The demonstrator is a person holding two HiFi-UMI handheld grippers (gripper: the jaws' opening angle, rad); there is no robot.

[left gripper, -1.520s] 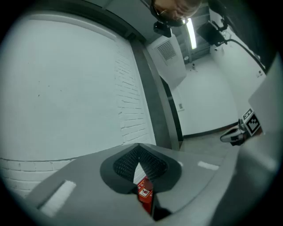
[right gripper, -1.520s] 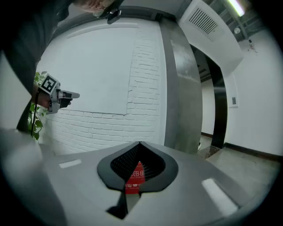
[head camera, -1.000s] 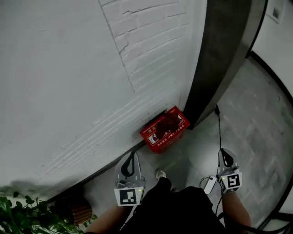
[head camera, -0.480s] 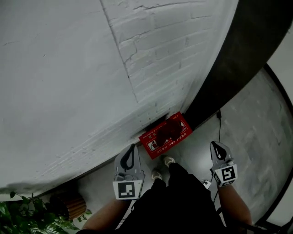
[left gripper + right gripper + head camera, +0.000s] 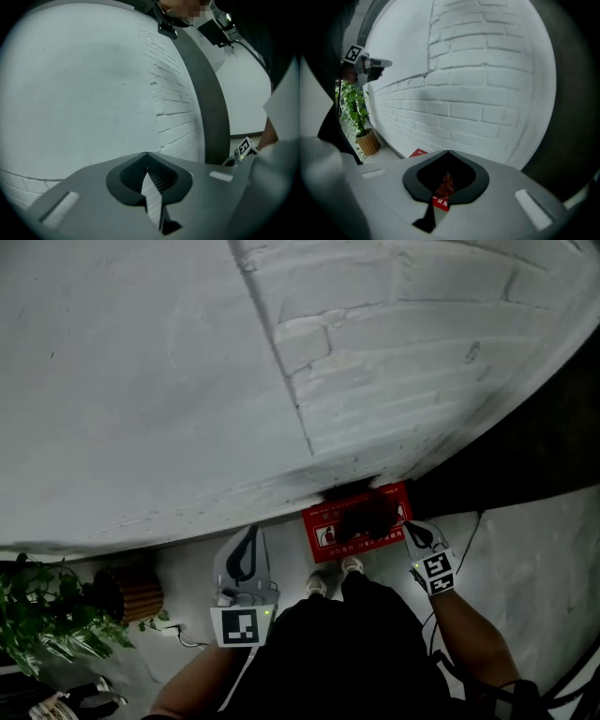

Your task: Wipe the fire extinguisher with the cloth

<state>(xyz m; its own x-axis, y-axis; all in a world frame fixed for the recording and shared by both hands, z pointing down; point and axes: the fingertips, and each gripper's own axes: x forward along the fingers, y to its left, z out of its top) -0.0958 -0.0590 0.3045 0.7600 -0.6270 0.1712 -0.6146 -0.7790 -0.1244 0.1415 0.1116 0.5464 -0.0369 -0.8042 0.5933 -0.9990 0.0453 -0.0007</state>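
A red fire extinguisher box (image 5: pixel 330 527) stands on the floor against the white brick wall, with a dark reddish cloth (image 5: pixel 370 513) lying over its top. My right gripper (image 5: pixel 410 524) is shut with nothing in it, its tips at the box's right end beside the cloth. In the right gripper view the cloth (image 5: pixel 446 183) and the box's red label (image 5: pixel 440 203) show through the gap behind the closed tips (image 5: pixel 448 151). My left gripper (image 5: pixel 251 532) hangs left of the box, shut and holding nothing, pointing at the bare wall (image 5: pixel 93 93).
A leafy plant (image 5: pixel 42 615) and a wicker pot (image 5: pixel 133 592) stand at the left by the wall. A dark pillar (image 5: pixel 534 456) rises right of the box, with a cable (image 5: pixel 472 529) on the grey floor. The person's shoes (image 5: pixel 352 565) are just before the box.
The person has stepped up to the wall. My right gripper has swung forward and down to the box's right end. The left gripper has drifted a little alongside.
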